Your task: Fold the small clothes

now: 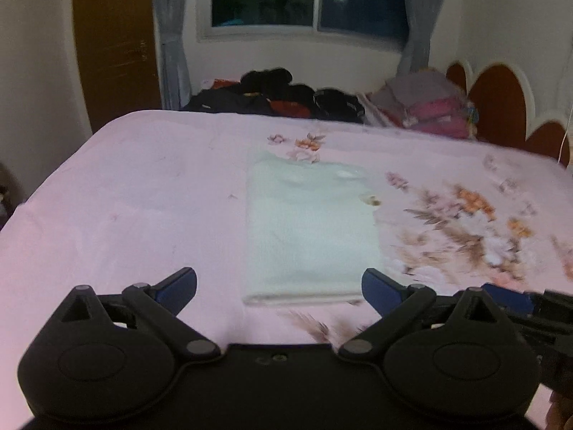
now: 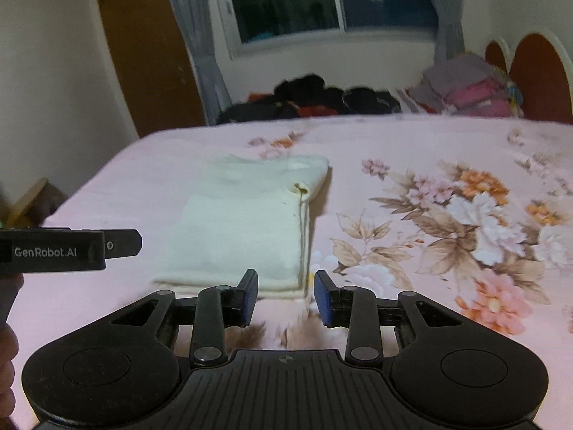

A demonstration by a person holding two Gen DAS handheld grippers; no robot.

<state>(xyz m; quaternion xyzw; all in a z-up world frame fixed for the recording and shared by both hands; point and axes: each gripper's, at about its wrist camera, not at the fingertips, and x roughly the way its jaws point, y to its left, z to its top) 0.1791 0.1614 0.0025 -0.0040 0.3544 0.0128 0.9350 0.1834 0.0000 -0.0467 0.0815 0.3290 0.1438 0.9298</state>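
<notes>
A folded cream garment (image 2: 243, 225) of soft matt knit is lying on smooth flower-printed bedsheet cloth (image 2: 412, 150); matt black plastic gripper bodies are showing.

Cream garment (image 2: 247, 222) on pink floral bedsheet (image 2: 447, 215); blue-padded black fingers (image 2: 250, 295).

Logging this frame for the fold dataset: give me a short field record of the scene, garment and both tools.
surface: bed with pink floral sheet
garment: cream cloth, folded into a flat rectangle, lying on the sheet
left tool: jaws wide apart, nothing between them, garment ahead of it
right tool: jaws partly apart, nothing gripped, near edge of the garment just beyond the tips
background: dark clothes pile and pink-grey stack at the far edge; window with curtains
</notes>
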